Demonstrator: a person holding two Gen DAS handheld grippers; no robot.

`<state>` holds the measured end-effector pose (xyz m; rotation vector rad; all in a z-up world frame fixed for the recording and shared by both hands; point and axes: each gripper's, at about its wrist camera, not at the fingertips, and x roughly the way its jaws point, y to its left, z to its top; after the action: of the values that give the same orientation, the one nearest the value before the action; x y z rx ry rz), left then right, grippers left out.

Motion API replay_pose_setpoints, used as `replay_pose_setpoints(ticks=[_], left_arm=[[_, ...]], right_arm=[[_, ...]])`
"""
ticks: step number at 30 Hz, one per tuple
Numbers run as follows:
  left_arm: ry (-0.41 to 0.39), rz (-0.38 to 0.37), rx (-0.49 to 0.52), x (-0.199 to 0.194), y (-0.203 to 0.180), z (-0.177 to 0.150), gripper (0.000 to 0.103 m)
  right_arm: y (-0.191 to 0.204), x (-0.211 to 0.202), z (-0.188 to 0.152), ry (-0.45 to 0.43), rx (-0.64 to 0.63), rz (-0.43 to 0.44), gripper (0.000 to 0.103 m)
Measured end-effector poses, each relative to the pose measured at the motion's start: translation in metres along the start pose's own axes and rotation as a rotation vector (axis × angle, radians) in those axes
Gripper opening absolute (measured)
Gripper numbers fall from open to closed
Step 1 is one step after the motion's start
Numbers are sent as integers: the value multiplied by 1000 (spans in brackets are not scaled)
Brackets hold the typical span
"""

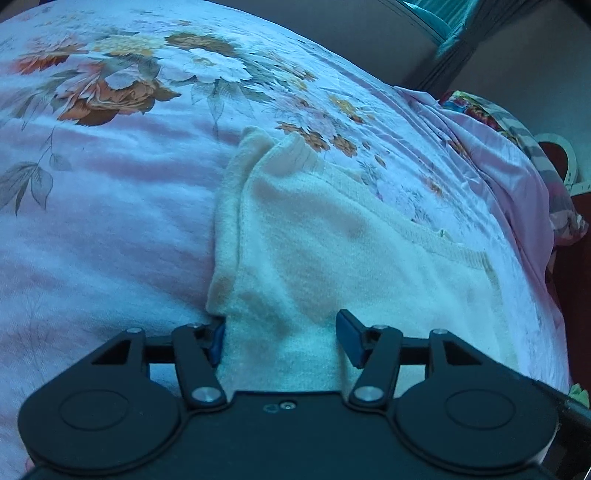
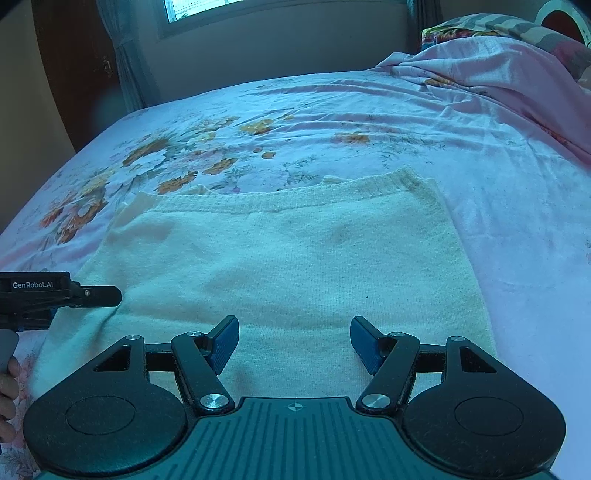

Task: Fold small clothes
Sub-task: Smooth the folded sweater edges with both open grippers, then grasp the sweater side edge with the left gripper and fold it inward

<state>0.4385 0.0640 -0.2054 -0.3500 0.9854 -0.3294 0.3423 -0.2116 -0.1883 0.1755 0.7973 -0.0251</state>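
Note:
A cream knit garment lies flat on the pink floral bedsheet, its ribbed band toward the far side. In the left wrist view the garment has its left side folded over, and one sleeve end pokes out beyond the fold. My left gripper sits at the garment's near left corner. Its blue pads stand apart with cloth lying between them, not pinched. It shows side-on as the left gripper at that edge, held by a hand. My right gripper hovers open over the near hem with nothing in it.
A bunched pink blanket and a striped pillow lie at the far right of the bed. A window with a curtain and a dark wooden door stand behind. The bed drops off at the right.

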Motion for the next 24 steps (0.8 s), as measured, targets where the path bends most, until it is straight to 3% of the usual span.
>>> replay_pose_setpoints(ticks=[3, 10, 14, 16, 18, 24], left_arm=[[-7, 20, 20, 0, -5, -1, 50], [-43, 34, 3, -8, 3, -2, 11], [-90, 26, 71, -21, -18, -2, 8], [-104, -15, 120, -28, -39, 0, 8], [-95, -60, 153, -28, -64, 3, 8], [-48, -172, 215, -9, -141, -5, 8]], right_arm=[[-1, -1, 0, -9, -2, -9, 66], [0, 7, 3, -2, -9, -11, 66], [6, 14, 7, -5, -23, -27, 66], [11, 30, 5, 53, -80, -81, 66], [10, 32, 2, 48, -121, -84, 66], [-41, -5, 11, -14, 48, -11, 66]])
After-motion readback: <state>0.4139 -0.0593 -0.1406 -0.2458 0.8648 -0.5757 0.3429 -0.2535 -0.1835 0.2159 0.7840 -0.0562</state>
